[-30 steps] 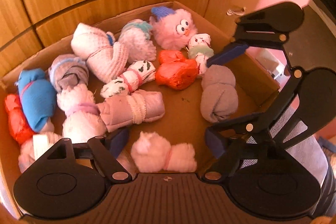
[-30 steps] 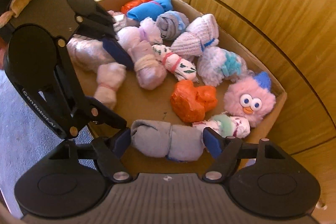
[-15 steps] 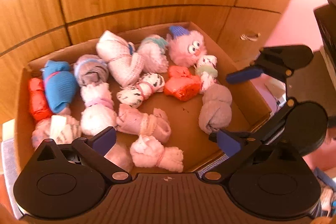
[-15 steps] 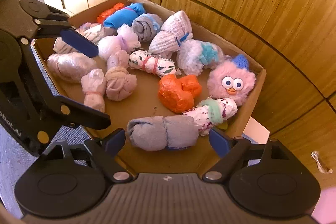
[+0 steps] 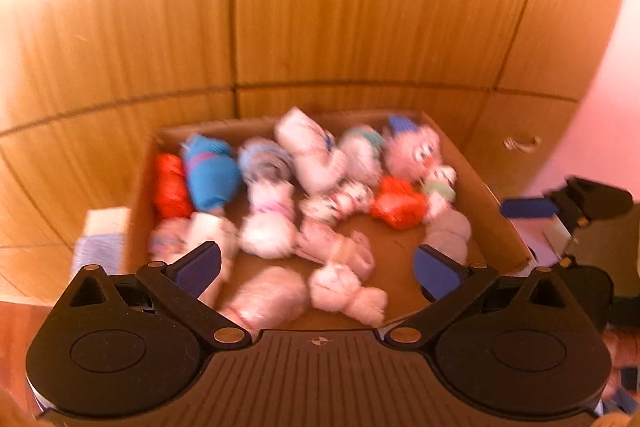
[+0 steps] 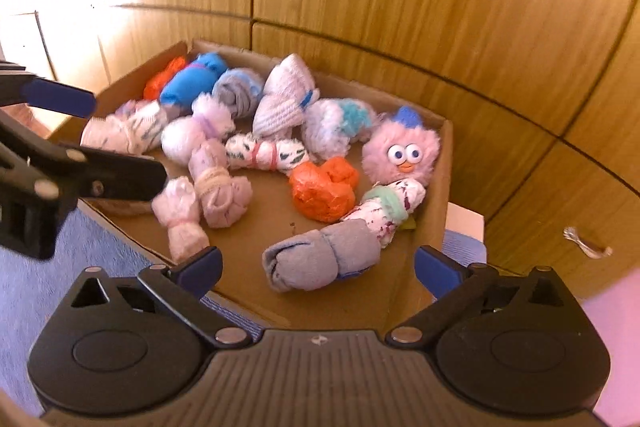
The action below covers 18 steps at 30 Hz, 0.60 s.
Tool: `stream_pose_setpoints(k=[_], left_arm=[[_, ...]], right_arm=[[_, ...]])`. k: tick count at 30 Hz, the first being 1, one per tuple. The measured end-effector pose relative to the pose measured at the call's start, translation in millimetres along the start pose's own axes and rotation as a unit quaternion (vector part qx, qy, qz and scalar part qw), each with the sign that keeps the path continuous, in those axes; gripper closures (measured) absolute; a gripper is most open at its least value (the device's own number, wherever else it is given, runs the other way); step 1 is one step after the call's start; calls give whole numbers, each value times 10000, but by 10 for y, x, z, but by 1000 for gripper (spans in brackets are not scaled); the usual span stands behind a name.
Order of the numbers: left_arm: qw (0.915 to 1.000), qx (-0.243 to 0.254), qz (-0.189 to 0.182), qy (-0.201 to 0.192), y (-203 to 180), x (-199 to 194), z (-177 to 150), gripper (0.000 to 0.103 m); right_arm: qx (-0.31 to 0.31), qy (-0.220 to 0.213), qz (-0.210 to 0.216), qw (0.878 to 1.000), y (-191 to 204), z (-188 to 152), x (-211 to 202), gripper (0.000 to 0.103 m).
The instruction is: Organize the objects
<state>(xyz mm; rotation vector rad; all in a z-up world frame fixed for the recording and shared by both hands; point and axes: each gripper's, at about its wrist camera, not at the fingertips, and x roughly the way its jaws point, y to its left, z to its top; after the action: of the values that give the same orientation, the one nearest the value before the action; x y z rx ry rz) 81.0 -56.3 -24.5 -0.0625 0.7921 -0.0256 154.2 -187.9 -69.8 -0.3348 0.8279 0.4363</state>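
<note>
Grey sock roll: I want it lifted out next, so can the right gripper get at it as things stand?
Probably yes. The right gripper is open and empty, the grey roll lies just ahead between its fingers, uncovered; only a white speckled roll touches its far end.

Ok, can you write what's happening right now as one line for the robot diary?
left gripper: open, holding nothing | right gripper: open, holding nothing | cardboard box: full of rolled socks | grey sock roll: nearest right gripper

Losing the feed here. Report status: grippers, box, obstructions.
Left gripper open, empty. Right gripper open, empty, above the grey sock roll. Sock bundles all inside the cardboard box. Nothing blocking.
</note>
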Motion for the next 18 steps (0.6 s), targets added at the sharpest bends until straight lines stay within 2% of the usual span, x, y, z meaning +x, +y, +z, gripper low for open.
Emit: stream_pose_setpoints(k=[3, 6, 11, 15, 18], left_arm=[[9994, -6, 287, -183, 28, -121, -57, 0], [9978, 51, 602, -287, 50, -217, -112, 0], [9907, 161, 1257, -505, 86, -360, -239, 0], [9890, 161, 1395, -466, 153, -424, -344, 0], [9896, 171, 1360, -431, 201, -473, -407, 0]], right_arm=[[216, -244, -157, 9993, 71, -47, -118, 1], [475, -359, -140, 9981, 119, -53, -184, 1], [898, -537, -123, 9944, 199, -172, -302, 1], [1120, -655, -162, 9914, 248, -272, -384, 1], [1214, -712, -165, 9899, 262, -329, -436, 1]])
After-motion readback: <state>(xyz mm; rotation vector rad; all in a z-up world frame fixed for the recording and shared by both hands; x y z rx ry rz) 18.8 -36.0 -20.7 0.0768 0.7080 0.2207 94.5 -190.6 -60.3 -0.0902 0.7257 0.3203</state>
